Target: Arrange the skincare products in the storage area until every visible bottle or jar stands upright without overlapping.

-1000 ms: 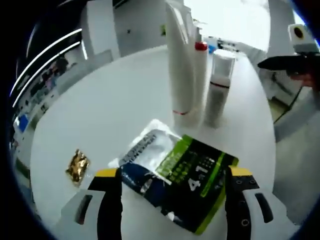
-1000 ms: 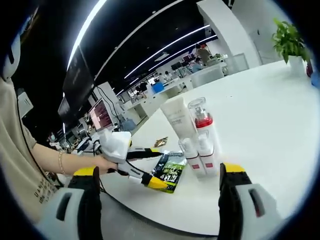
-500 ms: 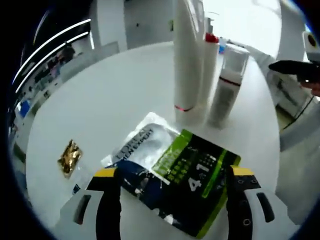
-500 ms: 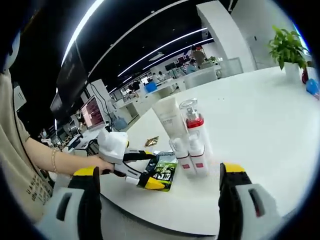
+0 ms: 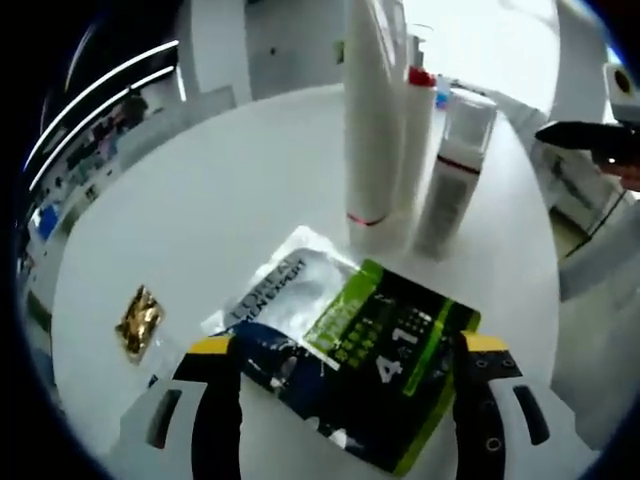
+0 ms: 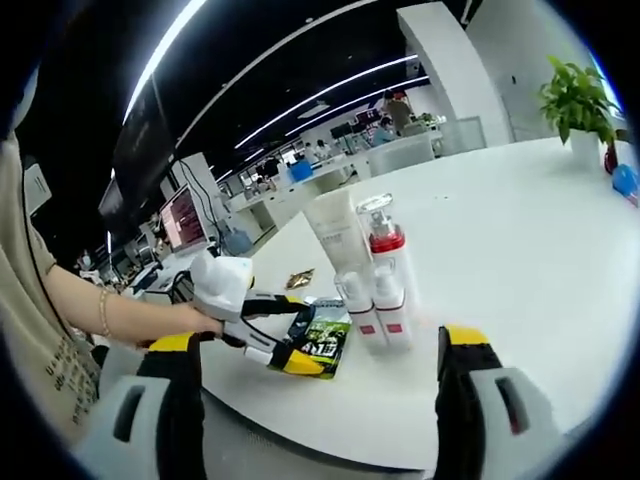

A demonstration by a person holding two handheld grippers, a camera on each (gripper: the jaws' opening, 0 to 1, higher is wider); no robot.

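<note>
Since a second ago my left gripper (image 5: 340, 385) has crept closer to the flat green-and-black sachet (image 5: 385, 365), and the bottles beyond it now loom larger; over the last half second almost nothing has changed. My left jaws stand wide, one on each side of the sachet, not closed on it. My right gripper (image 6: 320, 395) hangs well back from the bench (image 6: 520, 250), jaws wide and holding nothing.

The skincare products stand upright in a tight cluster near the middle of the white bench: a tall white tube (image 5: 368, 110), a red-collared pump bottle (image 5: 418, 125) and a white bottle with a red band (image 5: 450, 170). In the right gripper view two small red-banded bottles (image 6: 372, 305) stand at the front. A small gold packet (image 5: 138, 320) lies apart.

I judge the risk is this: the sachet's far edge lies near the tube's foot, so pushing forward could knock the tall, narrow tube into its neighbours.
</note>
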